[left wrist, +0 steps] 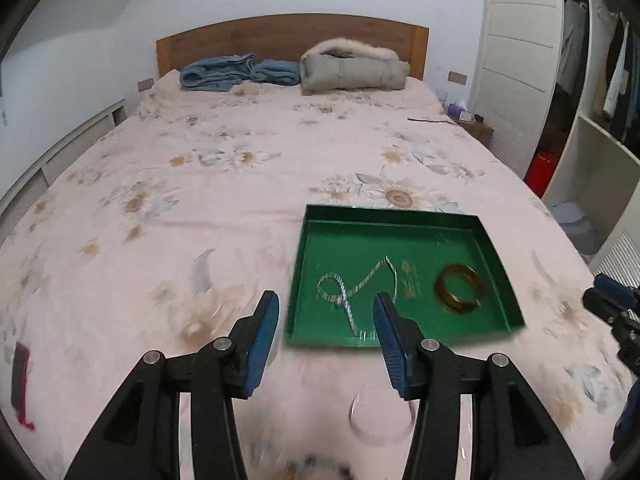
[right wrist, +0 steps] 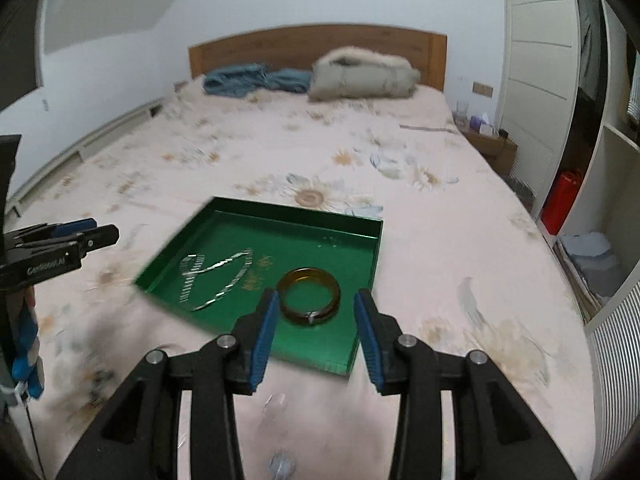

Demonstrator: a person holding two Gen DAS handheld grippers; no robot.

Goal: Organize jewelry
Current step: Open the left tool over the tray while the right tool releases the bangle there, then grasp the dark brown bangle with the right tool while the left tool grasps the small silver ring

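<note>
A green tray (left wrist: 496, 264) (right wrist: 360, 264) lies on the bed. In it are a silver chain necklace (left wrist: 352, 284) (right wrist: 216, 276) and an amber bangle (left wrist: 458, 289) (right wrist: 310, 295). My left gripper (left wrist: 326, 304) is open and empty, above the tray's near left corner. A clear bangle (left wrist: 380, 416) lies on the bedsheet below it, between its arms. My right gripper (right wrist: 316, 300) is open and empty, its fingers either side of the amber bangle in view, above it. A small blurred item (right wrist: 282, 464) lies on the sheet near the bottom edge.
The bed has a pink floral sheet (left wrist: 200, 184). Blue folded clothes (left wrist: 224, 72) and a grey coat (left wrist: 352, 68) lie at the headboard. A white wardrobe (left wrist: 520, 60) and shelves stand to the right. A red and black object (left wrist: 20, 384) lies at left.
</note>
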